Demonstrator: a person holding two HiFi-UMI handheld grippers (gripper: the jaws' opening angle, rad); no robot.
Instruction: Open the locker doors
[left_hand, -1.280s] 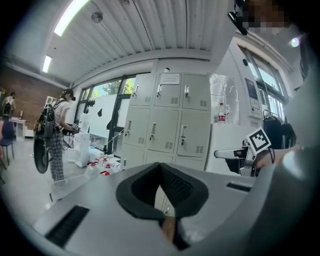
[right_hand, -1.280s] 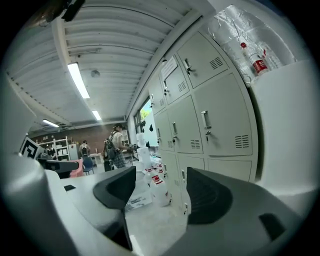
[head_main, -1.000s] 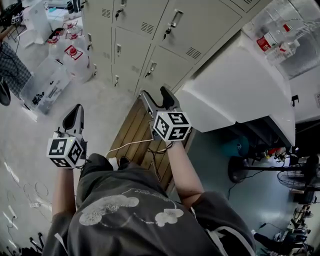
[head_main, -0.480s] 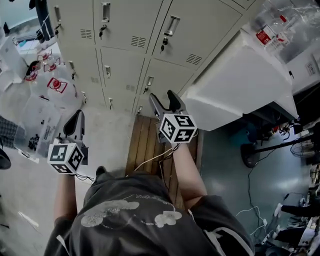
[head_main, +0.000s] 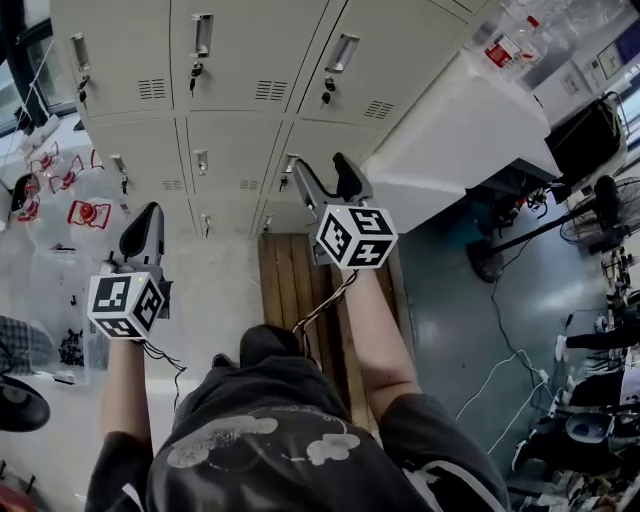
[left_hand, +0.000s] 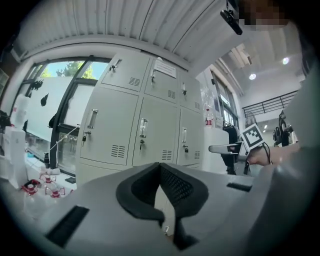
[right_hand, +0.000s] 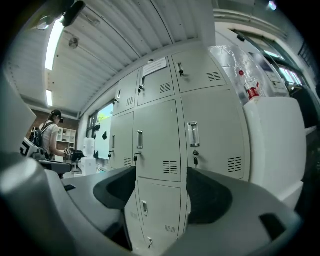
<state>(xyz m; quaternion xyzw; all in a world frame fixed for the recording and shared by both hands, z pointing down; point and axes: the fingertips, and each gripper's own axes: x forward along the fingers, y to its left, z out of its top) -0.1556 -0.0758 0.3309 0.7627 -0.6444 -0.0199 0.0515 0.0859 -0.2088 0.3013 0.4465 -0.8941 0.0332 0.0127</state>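
The right gripper (head_main: 318, 172) gaped empty, the left gripper (head_main: 148, 222) sat pinched together; a hurried grab could have slipped off the slim locker handle (head_main: 341, 52).

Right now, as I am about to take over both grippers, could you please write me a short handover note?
Left gripper: shut, empty, held in the air short of the lockers.
Right gripper: open, empty, pointed at the pale grey metal locker doors, touching nothing.
Lockers: every door in view is closed. Each has a recessed metal handle with what looks like a key in the lock below it.
Done: no door opened yet.
Left: move in, grip a handle, and pull the doors open one by one.
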